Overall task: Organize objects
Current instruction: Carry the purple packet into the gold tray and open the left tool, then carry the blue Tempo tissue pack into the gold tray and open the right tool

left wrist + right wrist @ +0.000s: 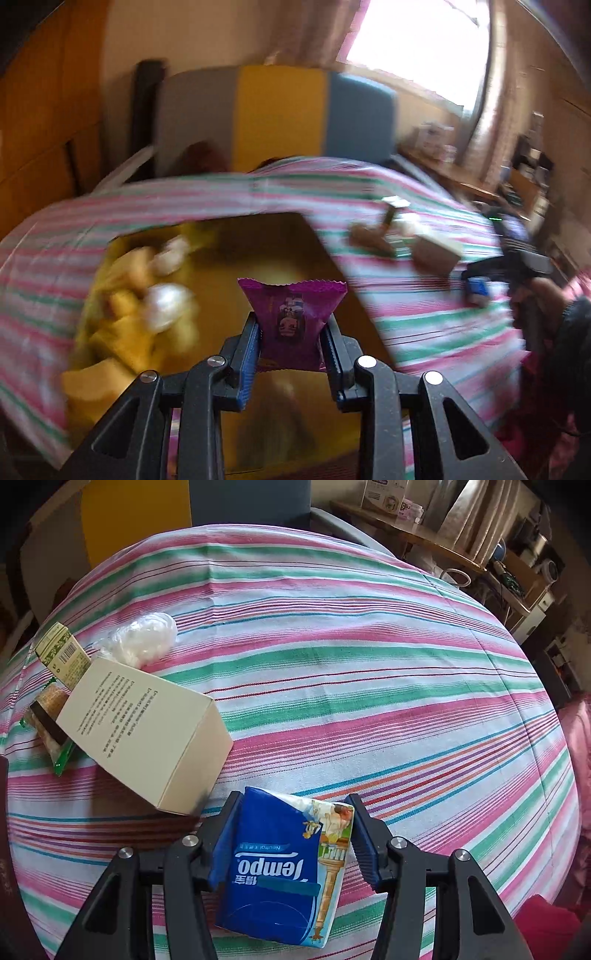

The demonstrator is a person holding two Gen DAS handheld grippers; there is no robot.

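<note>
**A:** Your left gripper [291, 332] is clamped on the purple snack packet [291, 317]. Both pads press its lower half, and the crimped top edge stands free above them in the middle of the left wrist view. Behind it lies the yellow box [266, 251], open, with blurred yellowish and white wrapped items [147, 295] piled at the left of the frame.

**B:** And how will that packet behave for you?

**A:** I'd judge it light and soft, a thin film with something small inside. The sides already pinch inward where you hold it, so squeeze no harder or you may crush the contents. Film is slippery, so keep the grip low on the body, not on the crimp.

**B:** What about your right gripper [291, 834]?

**A:** It is closed on the blue tissue pack [280, 867], at the bottom centre of the right wrist view, over the striped cloth [351, 646]. The pads meet its long sides near the upper end. It should be light and spongy, giving under pressure without harm, but the glossy wrap could slide, and the pack sits slightly skewed between the pads.

**B:** What remains on the cloth?

**A:** At the left of that frame lie a cream carton [147, 731], a green-edged snack bar [48, 723] just beside it, a small printed box [62, 653] and a clear crinkled bag [144, 638]. The carton looks stiff; take it across its narrow faces.
</note>
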